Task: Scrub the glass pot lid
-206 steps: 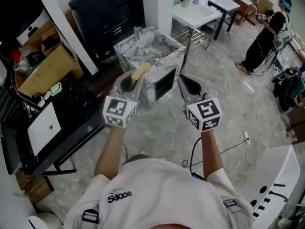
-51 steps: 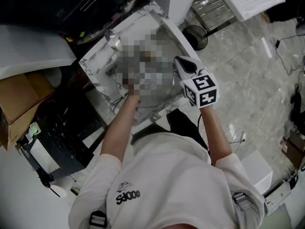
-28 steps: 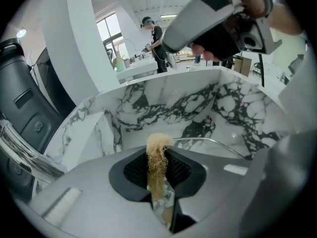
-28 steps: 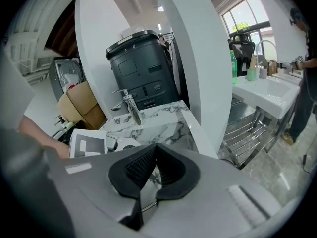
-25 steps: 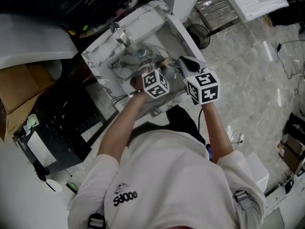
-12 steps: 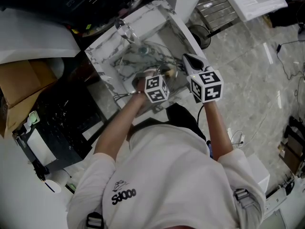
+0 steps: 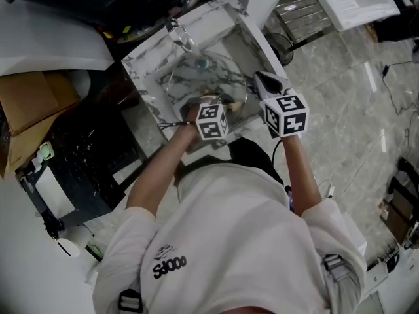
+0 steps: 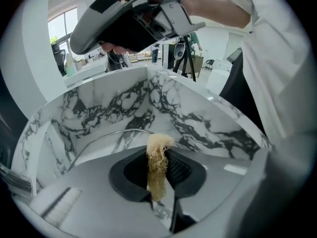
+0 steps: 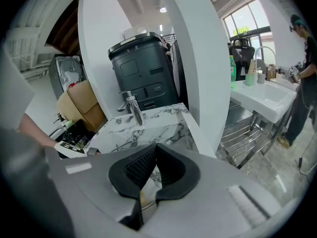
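now left gripper (image 8: pixel 160 150) pinches a loofah (image 8: pixel 156 180) inside the sink (image 8: pixel 198 110); right gripper (image 9: pixel 157 144) clamps the lid (image 7: pixel 216 77) rim.

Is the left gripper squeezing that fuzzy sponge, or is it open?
Shut on it: the left gripper's jaws pinch the tan scrubber, whose tuft pokes past them.

glass pot lid (image 7: pixel 216 77): near edge under the left hand-held gripper (image 8: pixel 159 151) and forearm (image 7: pixel 163 169) | scrubber (image 8: pixel 157 170): lower end buried between those jaws | right hand-held gripper (image 9: pixel 151 155): only a sliver of lid rim shows between its closed jaws | sink (image 7: pixel 145 70): floor mostly masked by lid and arms | bystander (image 9: pixel 308 68): cut by the picture's edge
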A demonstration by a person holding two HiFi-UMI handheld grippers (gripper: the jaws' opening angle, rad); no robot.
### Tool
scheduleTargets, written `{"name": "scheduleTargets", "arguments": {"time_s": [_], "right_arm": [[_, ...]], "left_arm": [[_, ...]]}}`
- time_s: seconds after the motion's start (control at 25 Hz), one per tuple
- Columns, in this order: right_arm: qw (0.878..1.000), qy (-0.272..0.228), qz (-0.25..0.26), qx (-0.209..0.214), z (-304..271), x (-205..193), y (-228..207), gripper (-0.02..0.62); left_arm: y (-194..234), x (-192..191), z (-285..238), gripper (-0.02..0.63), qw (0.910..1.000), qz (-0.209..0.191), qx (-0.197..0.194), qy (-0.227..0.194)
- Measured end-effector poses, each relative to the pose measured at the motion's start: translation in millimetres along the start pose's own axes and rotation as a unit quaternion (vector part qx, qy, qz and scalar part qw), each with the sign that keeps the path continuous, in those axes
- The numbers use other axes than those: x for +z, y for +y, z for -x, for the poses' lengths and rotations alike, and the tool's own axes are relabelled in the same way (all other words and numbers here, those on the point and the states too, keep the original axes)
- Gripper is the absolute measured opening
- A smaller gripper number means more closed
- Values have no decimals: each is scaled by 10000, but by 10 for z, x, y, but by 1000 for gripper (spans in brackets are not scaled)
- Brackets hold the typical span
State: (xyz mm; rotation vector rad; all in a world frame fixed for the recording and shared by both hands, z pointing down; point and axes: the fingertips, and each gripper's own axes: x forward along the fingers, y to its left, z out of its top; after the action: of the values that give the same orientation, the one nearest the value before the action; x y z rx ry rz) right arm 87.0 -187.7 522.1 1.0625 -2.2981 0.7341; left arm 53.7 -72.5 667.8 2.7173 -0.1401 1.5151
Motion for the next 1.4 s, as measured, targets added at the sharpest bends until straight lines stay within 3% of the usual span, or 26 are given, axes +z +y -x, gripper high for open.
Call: {"name": "scheduleTargets", "arguments": {"time_s": [0.16,0.4,0.64,0.76,1.0,1.16,1.28,1.4], "right_arm": [[9999,73,68,72,-19,-23,44,3],[9997,80,94,189,-41,23,115,3],[9995,113,130,268,-96,12,194,3],[9994,130,145,291,-114,3,213,3],[9995,149,113,242,-93,-36,190,3],[9997,152,69,192,-76,-76,151,3],[9997,168,37,161,-56,-108,126,3],[9997,178,14,142,-55,-128,107,3]], "left_arm": [[-160,-52,51,54,9993,-70,-366,-18],[-473,-241,212,54,9912,-405,-1255,141],[-659,-562,356,52,9752,-639,-1936,861],[-704,-698,444,52,9629,-845,-2236,1254],[-778,-1058,662,52,9260,-1367,-2816,2111],[-705,-1305,791,52,9034,-1652,-2981,2601],[-603,-1449,851,52,8937,-1807,-2949,2859],[-449,-1591,869,51,8929,-1842,-2763,3040]]}}
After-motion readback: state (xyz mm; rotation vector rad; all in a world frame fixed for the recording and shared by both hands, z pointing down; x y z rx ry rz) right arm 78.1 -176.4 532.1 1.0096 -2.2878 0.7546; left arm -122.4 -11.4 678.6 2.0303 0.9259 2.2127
